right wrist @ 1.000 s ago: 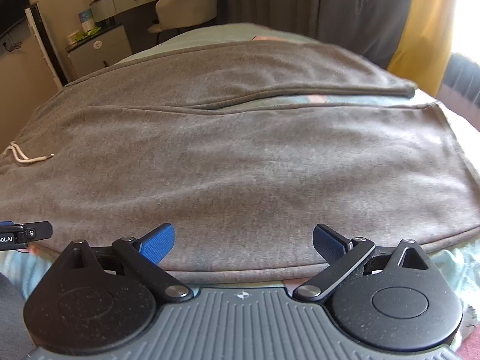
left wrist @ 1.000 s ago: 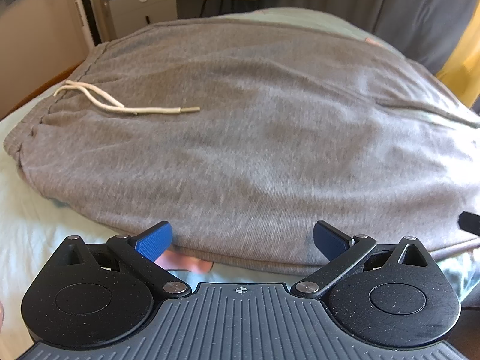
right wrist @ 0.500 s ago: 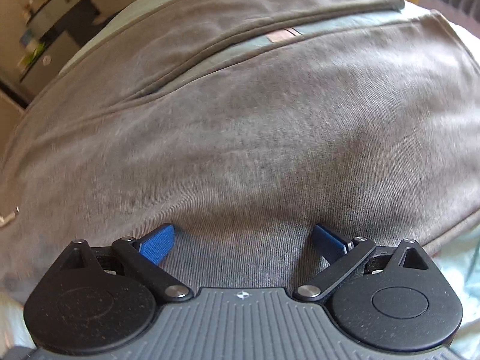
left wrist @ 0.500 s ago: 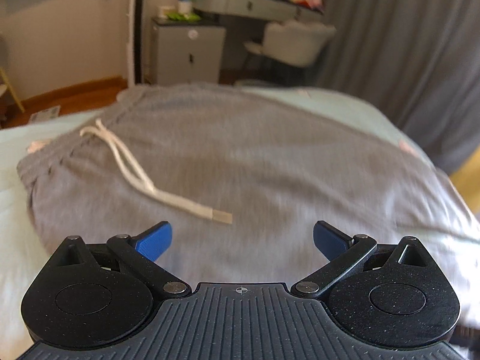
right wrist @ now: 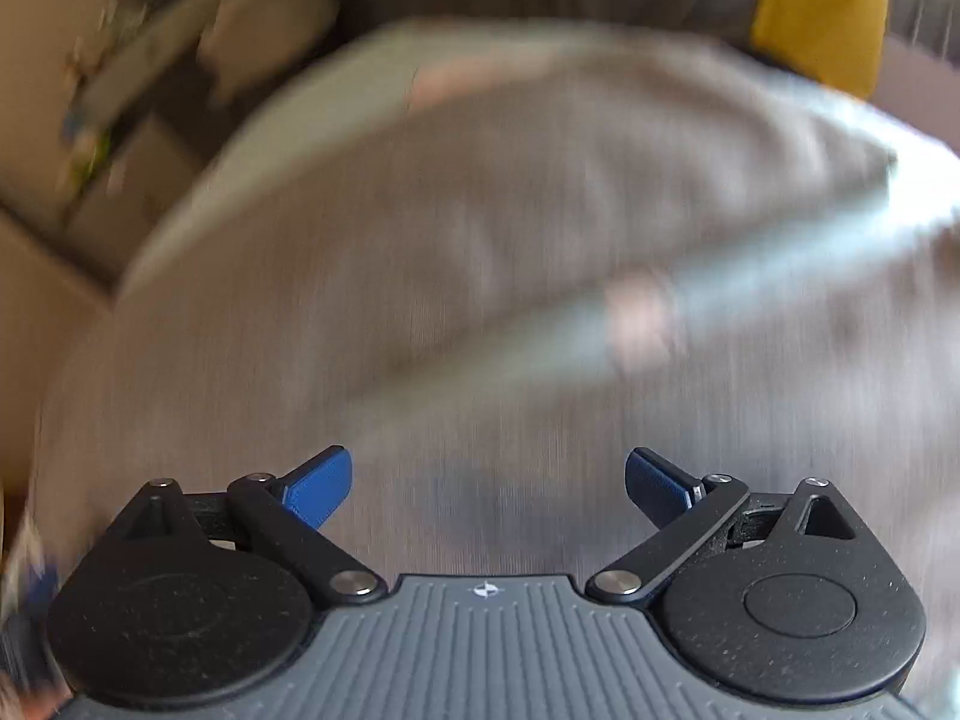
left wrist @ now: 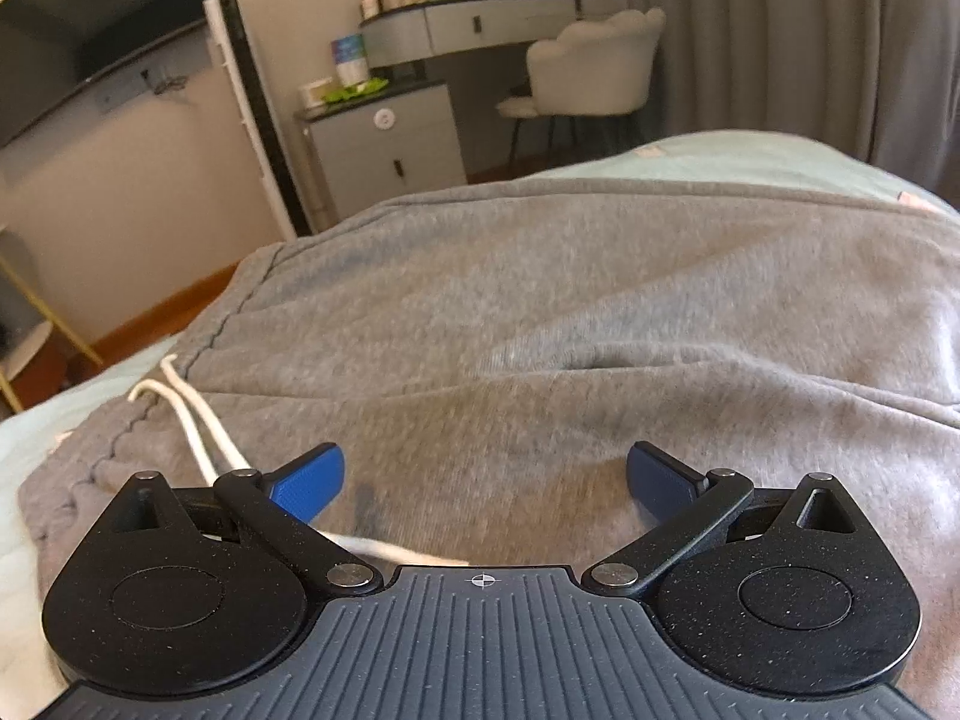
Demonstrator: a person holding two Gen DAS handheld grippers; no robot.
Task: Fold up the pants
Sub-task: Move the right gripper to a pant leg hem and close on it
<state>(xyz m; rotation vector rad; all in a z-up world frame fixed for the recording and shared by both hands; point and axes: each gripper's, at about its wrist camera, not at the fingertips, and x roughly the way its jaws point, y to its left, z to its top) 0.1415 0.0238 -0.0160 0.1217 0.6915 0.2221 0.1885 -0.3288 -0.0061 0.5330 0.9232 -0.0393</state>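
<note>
1. Left wrist view: the left gripper (left wrist: 485, 480) hangs low over the grey pants (left wrist: 570, 324), near the waistband end. Its blue fingers are spread wide with nothing between them but cloth lying below.
2. The pants are spread flat on a pale green bed sheet (left wrist: 750, 150) and fill most of this view. The gathered waistband (left wrist: 120, 438) lies at the left, close to the gripper.
3. A white drawstring (left wrist: 204, 426) comes out of the waistband and runs under the left finger; its end lies just before the gripper's body.
4. A shallow crease in the cloth shows ahead of the gripper, to the right of centre.
5. Behind the bed stand a grey cabinet (left wrist: 390, 150), a dressing table with a round mirror, a pale chair (left wrist: 588, 72) and grey curtains (left wrist: 810, 42).
6. Right wrist view: the picture is heavily blurred. The right gripper (right wrist: 487, 483) is over the pants (right wrist: 480, 240), its blue fingers wide apart and holding nothing.
7. A pale strip of sheet (right wrist: 780, 252) shows between two grey layers, probably the two legs; the blur hides the detail.
8. A yellow curtain (right wrist: 822, 18) hangs at the upper right.
</note>
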